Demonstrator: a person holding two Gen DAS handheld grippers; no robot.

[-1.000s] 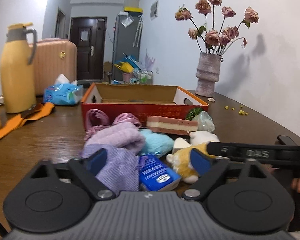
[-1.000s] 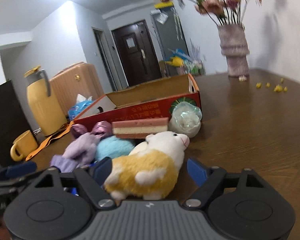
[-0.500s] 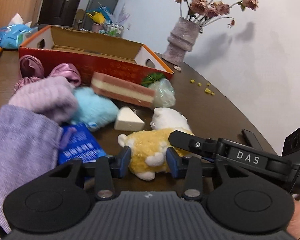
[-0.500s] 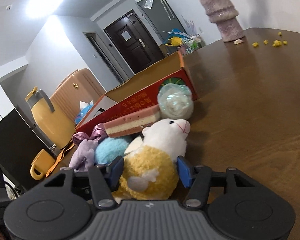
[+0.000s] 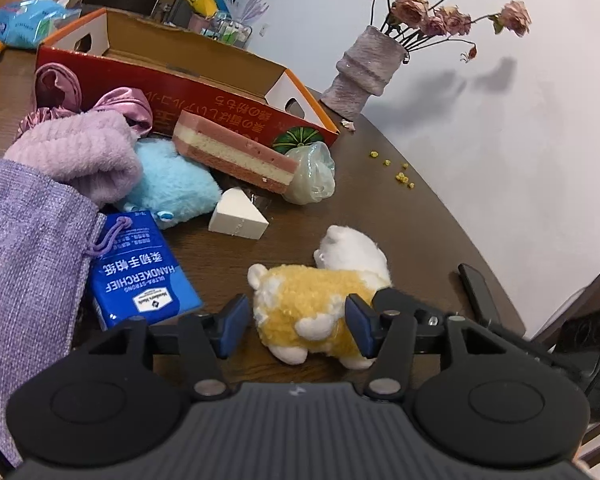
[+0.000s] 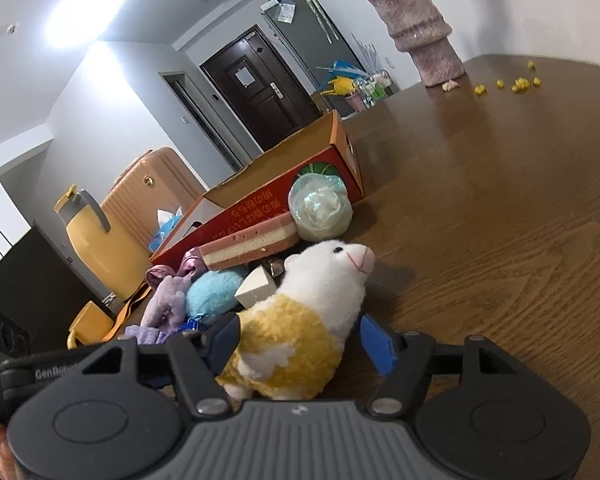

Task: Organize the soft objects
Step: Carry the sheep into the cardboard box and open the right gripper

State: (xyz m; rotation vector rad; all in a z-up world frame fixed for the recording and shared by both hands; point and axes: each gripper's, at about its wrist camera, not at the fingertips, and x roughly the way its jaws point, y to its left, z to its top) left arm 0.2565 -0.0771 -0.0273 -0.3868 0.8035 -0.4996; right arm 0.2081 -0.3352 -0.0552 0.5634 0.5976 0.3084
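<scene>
A yellow-and-white plush alpaca [image 5: 312, 300] [image 6: 300, 332] lies on the brown table. My left gripper [image 5: 296, 328] straddles its rump; the jaws are opening, with a gap at the left pad. My right gripper [image 6: 300, 344] straddles its body from the other side, jaws also opening, the right pad clear of the fur. Behind it lie a white wedge sponge [image 5: 238, 218], a light blue plush [image 5: 172, 184], a pink-and-cream layered sponge [image 5: 236, 152], a lilac fuzzy cloth [image 5: 76, 152] and a purple pouch [image 5: 24, 248].
An open red cardboard box [image 5: 204, 88] stands behind the pile, with a clear wrapped ball [image 5: 312, 176] at its corner. A blue handkerchief pack [image 5: 136, 272] lies at the left. A vase [image 5: 368, 72] and yellow crumbs [image 5: 400, 176] are at the far right, a yellow jug [image 6: 96, 248] far left.
My left gripper swung right from the purple cloth onto the alpaca. Both pairs of jaws narrowed around the toy, then widened a little. The right gripper rolled and moved closer to it.
</scene>
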